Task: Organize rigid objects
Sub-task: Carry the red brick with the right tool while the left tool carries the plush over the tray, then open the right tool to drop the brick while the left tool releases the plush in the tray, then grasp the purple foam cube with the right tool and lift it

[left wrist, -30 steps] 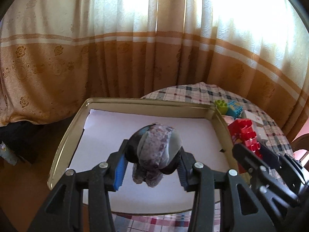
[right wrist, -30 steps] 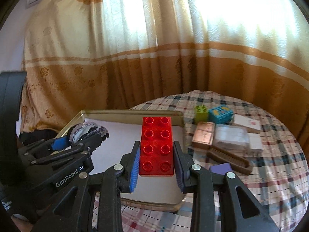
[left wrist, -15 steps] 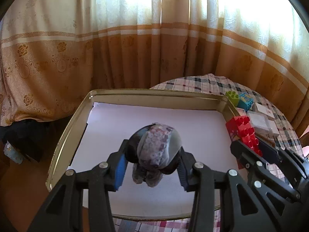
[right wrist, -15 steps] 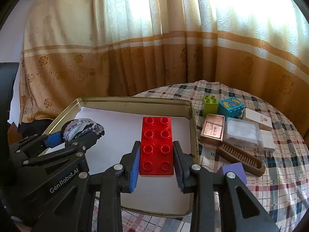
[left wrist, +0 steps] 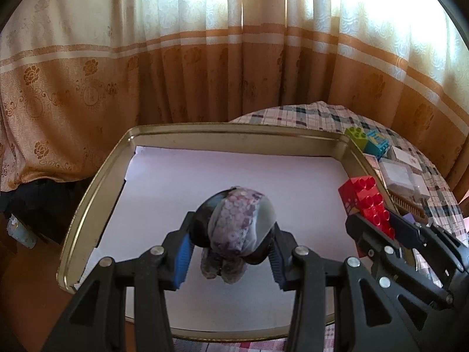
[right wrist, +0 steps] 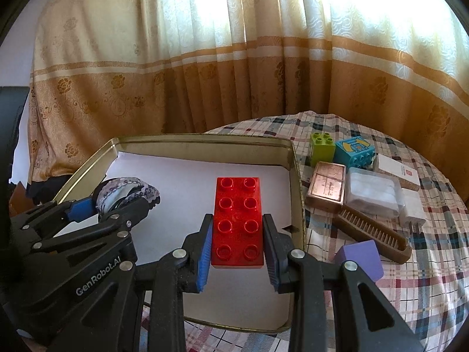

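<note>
My left gripper (left wrist: pixel 230 253) is shut on a roll of patterned lace ribbon (left wrist: pixel 237 223) and holds it over the white-lined gold metal tray (left wrist: pixel 234 130). My right gripper (right wrist: pixel 237 252) is shut on a red eight-stud brick (right wrist: pixel 238 220), held flat over the tray's right half (right wrist: pixel 296 176). The red brick also shows at the right in the left wrist view (left wrist: pixel 368 202). The ribbon roll shows at the left in the right wrist view (right wrist: pixel 126 192).
On the checked tablecloth right of the tray lie a green brick (right wrist: pixel 321 146), a blue block (right wrist: pixel 354 151), a copper tin (right wrist: pixel 326 186), a clear box (right wrist: pixel 372 190), a white box (right wrist: pixel 397 168), a brown comb (right wrist: pixel 372 234) and a purple cube (right wrist: pixel 360 259). Curtains hang behind.
Both grippers have moved forward and lower over the tray with their objects still held; the tray looks larger and nearer in both views.
</note>
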{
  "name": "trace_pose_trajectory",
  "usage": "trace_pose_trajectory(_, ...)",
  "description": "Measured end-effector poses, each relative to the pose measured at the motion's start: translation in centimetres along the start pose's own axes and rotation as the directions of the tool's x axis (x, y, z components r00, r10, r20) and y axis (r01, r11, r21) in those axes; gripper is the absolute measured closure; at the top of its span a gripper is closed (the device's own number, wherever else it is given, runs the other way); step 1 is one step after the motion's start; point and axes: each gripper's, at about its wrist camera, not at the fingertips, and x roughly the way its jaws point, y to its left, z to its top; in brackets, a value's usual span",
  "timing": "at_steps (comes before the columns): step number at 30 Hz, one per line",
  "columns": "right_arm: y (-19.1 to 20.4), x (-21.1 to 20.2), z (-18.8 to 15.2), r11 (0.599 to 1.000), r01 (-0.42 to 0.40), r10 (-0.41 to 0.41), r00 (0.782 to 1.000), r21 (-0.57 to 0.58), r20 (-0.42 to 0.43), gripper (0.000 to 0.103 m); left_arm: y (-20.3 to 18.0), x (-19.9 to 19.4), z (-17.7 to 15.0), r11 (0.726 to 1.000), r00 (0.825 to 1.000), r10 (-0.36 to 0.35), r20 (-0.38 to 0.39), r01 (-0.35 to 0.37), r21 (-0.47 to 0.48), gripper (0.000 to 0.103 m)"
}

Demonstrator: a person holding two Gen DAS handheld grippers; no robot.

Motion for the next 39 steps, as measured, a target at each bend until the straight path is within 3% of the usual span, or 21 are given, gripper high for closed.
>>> trace_pose_trajectory(9, -0.2, 0.4, -0.3, 0.999, -0.033, 0.033, 0.999, 0.001, -0.019, 0.068, 0.0, 0.4, -0.4, 1.000, 1.000, 0.005, -0.018, -0.005, 0.005, 0.058)
trace_pose_trajectory(11, -0.2, 0.2, -0.4, 0.999, -0.035, 0.035, 0.999, 0.002, -0.015, 0.059, 0.1, 0.3, -0.4, 1.000, 1.000, -0.002, -0.021, 0.002, -0.001, 0.053)
trace_pose_trajectory(13, -0.6, -0.4, -0.4, 1.000, -0.015, 0.015, 1.000, 0.013, 0.007, 0.053, 0.2, -0.2, -0.1, 1.000, 1.000, 0.011, -0.005, -0.011, -0.002, 0.028)
trace_pose_trajectory(15, -1.5, -1.4, -0.3, 0.999, -0.027, 0.025, 0.999, 0.041, 0.045, 0.048, 0.4, -1.0, 0.0, 0.999, 0.999, 0.034, 0.036, -0.033, -0.011, 0.009)
trace_pose_trajectory(16, -2.0, -1.9, -0.2, 0.997, -0.045, 0.042, 0.997, 0.057, 0.062, 0.040, 0.5, -1.5, 0.1, 0.999, 0.997, 0.036, 0.062, -0.035, -0.017, 0.002)
trace_pose_trajectory(17, -2.7, -2.8, -0.2, 0.996, -0.042, 0.035, 0.995, 0.081, 0.093, 0.032, 0.4, -2.0, 0.2, 0.999, 0.996, 0.035, 0.086, -0.033, -0.024, 0.001)
trace_pose_trajectory(21, -5.8, -6.2, -0.8, 0.986, 0.001, -0.038, 0.975, 0.169, 0.217, 0.026, -0.4, -3.2, 0.3, 0.999, 0.989, 0.041, 0.143, -0.038, -0.020, 0.001)
trace_pose_trajectory(27, -11.3, -7.6, -3.1, 0.955, 0.139, -0.180, 0.974, 0.262, 0.140, 0.026, -2.5, -3.0, -0.2, 1.000, 0.992, 0.013, 0.122, -0.015, 0.020, 0.001)
trace_pose_trajectory(31, -13.9, -7.9, -4.0, 0.936, 0.145, -0.180, 0.980, 0.322, 0.080, 0.026, -3.9, -2.9, -0.6, 0.999, 0.996, -0.015, 0.092, 0.012, 0.035, 0.001)
trace_pose_trajectory(34, -14.0, -7.6, -4.0, 0.945, 0.173, -0.196, 0.979, 0.277, 0.055, 0.026, -4.6, -3.2, -0.8, 0.999, 0.996, -0.017, 0.092, 0.013, 0.050, 0.001)
trace_pose_trajectory(39, -12.6, -6.7, -3.7, 0.968, 0.144, -0.151, 0.988, 0.207, 0.020, 0.026, -4.8, -3.5, -0.9, 0.998, 0.996, -0.015, 0.089, 0.009, 0.063, 0.001)
